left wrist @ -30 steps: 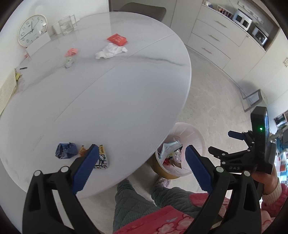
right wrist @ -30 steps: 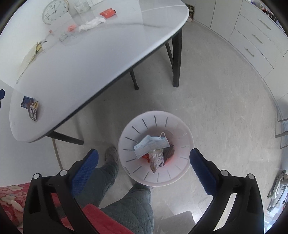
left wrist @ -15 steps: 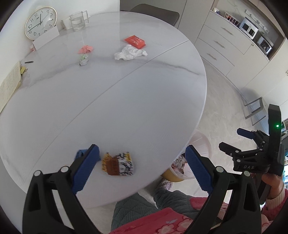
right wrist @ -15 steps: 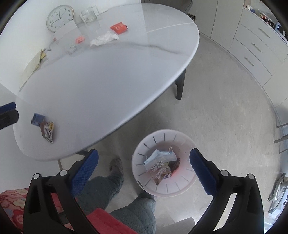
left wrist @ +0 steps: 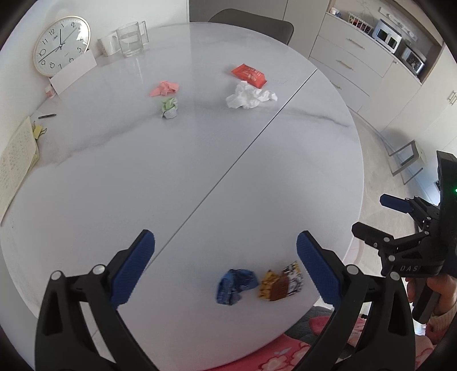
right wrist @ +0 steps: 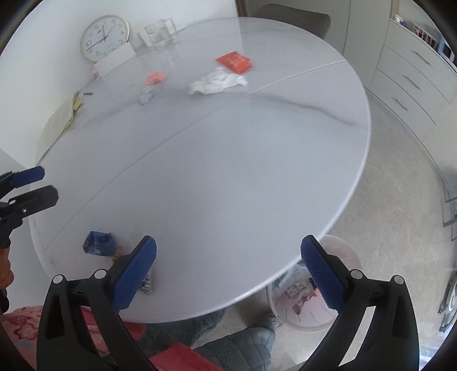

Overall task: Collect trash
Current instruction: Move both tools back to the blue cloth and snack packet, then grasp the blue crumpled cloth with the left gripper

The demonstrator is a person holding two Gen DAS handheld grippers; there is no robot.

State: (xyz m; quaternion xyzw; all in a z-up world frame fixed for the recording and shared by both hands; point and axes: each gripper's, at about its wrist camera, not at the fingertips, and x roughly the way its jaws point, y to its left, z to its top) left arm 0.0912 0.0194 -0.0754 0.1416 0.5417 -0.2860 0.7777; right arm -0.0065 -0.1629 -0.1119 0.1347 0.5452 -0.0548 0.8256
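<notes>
Trash lies on a round white table (left wrist: 200,159). Near its front edge sit a crumpled blue wrapper (left wrist: 234,285) and a yellow-brown snack wrapper (left wrist: 281,282). Far across are a white tissue (left wrist: 250,95), a red packet (left wrist: 249,74), a pink paper scrap (left wrist: 165,88) and a green-silver ball (left wrist: 169,107). My left gripper (left wrist: 225,262) hangs open over the near edge, the blue wrapper between its fingers and below them. My right gripper (right wrist: 228,271) is open and empty; the blue wrapper (right wrist: 98,243) lies left of it. A pink bin (right wrist: 310,296) with trash stands on the floor under the table edge.
A clock (left wrist: 61,45), a glass jug (left wrist: 131,40) and a white card stand at the table's far left. A notebook (left wrist: 15,165) and a pen lie at the left edge. A chair (left wrist: 251,21) is behind the table, cabinets (left wrist: 360,57) to the right. The person's legs are below.
Both grippers have swung up from the floor and bin toward the table top. The near wrappers have shifted from left to right in the left wrist view. Both stayed open.
</notes>
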